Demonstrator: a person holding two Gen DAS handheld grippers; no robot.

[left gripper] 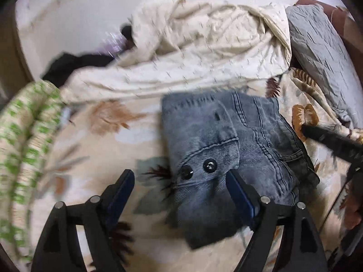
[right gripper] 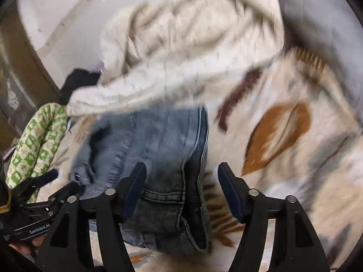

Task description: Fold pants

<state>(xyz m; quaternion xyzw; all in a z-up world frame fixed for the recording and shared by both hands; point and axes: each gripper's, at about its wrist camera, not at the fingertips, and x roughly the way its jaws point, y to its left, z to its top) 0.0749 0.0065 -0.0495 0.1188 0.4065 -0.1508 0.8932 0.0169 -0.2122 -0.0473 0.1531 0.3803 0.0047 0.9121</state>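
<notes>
Left wrist view: the pants [left gripper: 226,149], grey-blue denim, are seen folded into a compact bundle on the bed [left gripper: 102,158], on its leaf-print cover, just in front of a heap of cream bedding [left gripper: 192,52] toward the far side. Two dark buttons [left gripper: 198,168] show on the near face of the bundle. The left tool [left gripper: 180,179] is held w/ jaws spread wide, nothing gripped; one finger sits over the denim, the other over bare cover. A green-patterned cloth [left gripper: 29,136] lies at the bed's left edge.

Right wrist view (blurred): the right tool [right gripper: 181,174] is also seen open, nothing clamped; the bundle's near end lies between its fingers, pads apart from the cloth. The left tool shows at lower left.

Handling, as judged: denim is soft but fairly heavy & thick when stacked, not slippery, not fragile. It is best taken at the seamed edges or waistband, through all layers, so the fold is not undone.
</notes>
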